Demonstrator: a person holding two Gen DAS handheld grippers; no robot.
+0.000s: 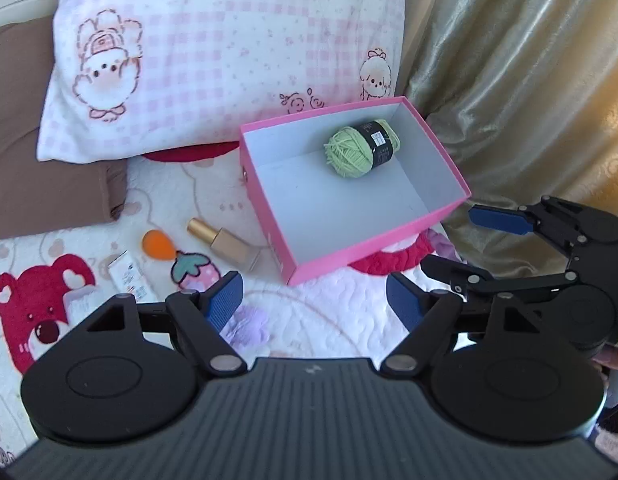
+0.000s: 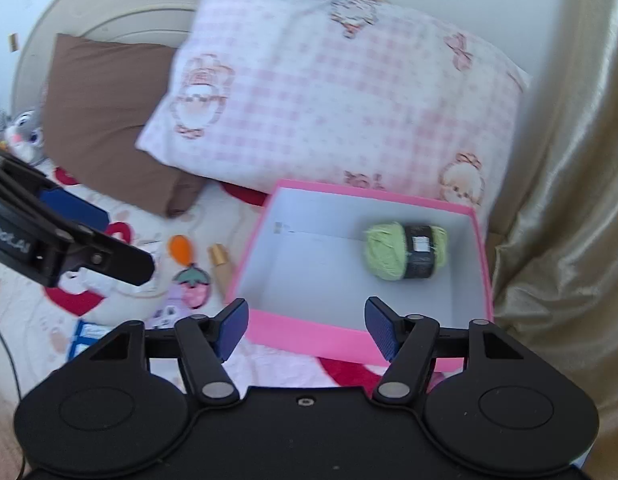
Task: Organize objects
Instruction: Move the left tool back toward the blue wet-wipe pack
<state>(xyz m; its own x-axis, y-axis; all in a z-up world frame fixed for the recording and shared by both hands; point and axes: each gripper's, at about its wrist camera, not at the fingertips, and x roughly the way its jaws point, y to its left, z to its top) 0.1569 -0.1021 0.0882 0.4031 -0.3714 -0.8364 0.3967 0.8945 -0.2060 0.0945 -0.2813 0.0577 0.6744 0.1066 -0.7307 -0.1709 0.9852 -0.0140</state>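
A pink box point(image 1: 373, 248) with a white inside stands tilted on the bed, and a green yarn ball point(image 1: 361, 148) with a black label lies in its far corner. My left gripper point(image 1: 315, 300) hovers open in front of the box, with nothing between its blue pads. The right gripper point(image 1: 469, 244) shows at the box's right side. In the right wrist view my right gripper point(image 2: 307, 324) stands open and empty over the box's near wall point(image 2: 309, 332), with the yarn ball point(image 2: 389, 252) beyond it. The left gripper point(image 2: 105, 236) reaches in from the left.
Left of the box lie a gold-capped bottle point(image 1: 225, 248), an orange sponge point(image 1: 157, 244), a small white carton point(image 1: 129, 280) and a purple fluffy item point(image 1: 249, 324). A pink checked pillow point(image 1: 229, 40) and a brown pillow point(image 1: 29, 160) lie behind. A golden curtain point(image 1: 529, 80) hangs on the right.
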